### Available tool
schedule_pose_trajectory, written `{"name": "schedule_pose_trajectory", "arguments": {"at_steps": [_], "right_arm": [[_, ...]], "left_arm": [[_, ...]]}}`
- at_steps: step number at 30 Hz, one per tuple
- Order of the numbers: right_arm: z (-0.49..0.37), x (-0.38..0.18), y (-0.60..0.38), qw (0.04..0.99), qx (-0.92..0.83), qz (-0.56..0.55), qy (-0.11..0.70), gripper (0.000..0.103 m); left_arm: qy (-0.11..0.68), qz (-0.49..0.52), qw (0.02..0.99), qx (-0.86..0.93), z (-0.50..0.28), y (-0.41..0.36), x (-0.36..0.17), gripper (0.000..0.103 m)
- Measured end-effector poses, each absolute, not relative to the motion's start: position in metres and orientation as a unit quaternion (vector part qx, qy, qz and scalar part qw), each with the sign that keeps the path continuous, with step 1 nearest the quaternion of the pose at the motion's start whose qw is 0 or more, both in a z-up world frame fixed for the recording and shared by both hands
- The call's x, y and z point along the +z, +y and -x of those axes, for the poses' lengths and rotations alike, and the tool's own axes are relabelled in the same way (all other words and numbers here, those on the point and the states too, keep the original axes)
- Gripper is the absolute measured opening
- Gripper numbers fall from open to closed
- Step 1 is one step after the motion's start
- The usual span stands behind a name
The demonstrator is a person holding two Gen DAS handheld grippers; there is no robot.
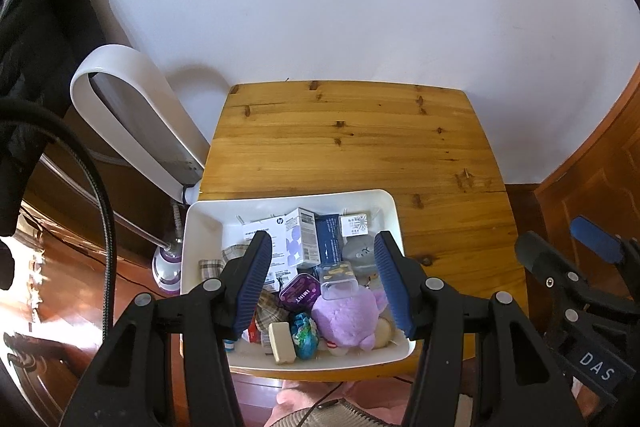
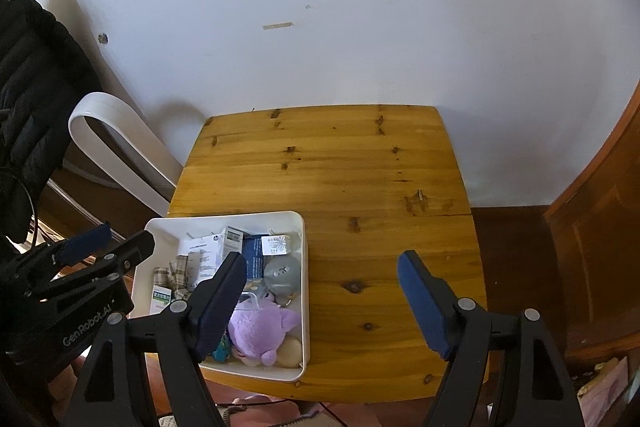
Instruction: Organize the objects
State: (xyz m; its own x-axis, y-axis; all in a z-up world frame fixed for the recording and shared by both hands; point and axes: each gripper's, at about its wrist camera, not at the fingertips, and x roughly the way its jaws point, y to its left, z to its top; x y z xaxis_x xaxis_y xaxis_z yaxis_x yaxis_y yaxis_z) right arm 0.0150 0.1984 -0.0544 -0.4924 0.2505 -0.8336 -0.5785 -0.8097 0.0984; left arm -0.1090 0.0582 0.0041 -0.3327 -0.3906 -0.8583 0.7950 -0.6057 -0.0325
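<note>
**White bin of clutter at the surface's near left edge**

A wooden surface (image 2: 360,179) stands against a white wall (image 2: 360,27). At its near left edge sits a white bin (image 1: 200,227) filled with small things. The largest is a purple plush toy (image 1: 346,319); behind it lie a white box printed "hp" (image 1: 280,223) and a grey plush (image 2: 282,273). Only the left wrist view shows a purple tin reading "MINT" (image 1: 300,293); only the right shows a green-labelled box (image 2: 161,299). The left tool (image 1: 324,279) hangs above the bin, jaws spread, holding nothing. The right tool (image 2: 320,303) is likewise wide open over the bin's right rim and bare wood; its body reads "DAS", the left's "GenRobot.AI".
</note>
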Motion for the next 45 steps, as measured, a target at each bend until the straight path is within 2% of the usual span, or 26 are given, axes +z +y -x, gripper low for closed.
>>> {"name": "schedule_pose_trajectory", "arguments": {"at_steps": [45], "right_arm": [[-0.016, -0.073, 0.219, 0.213, 0.842, 0.460, 0.187, 0.079]], "left_arm": [[0.256, -0.441, 0.393, -0.765, 0.126, 0.069, -0.014, 0.058]]}}
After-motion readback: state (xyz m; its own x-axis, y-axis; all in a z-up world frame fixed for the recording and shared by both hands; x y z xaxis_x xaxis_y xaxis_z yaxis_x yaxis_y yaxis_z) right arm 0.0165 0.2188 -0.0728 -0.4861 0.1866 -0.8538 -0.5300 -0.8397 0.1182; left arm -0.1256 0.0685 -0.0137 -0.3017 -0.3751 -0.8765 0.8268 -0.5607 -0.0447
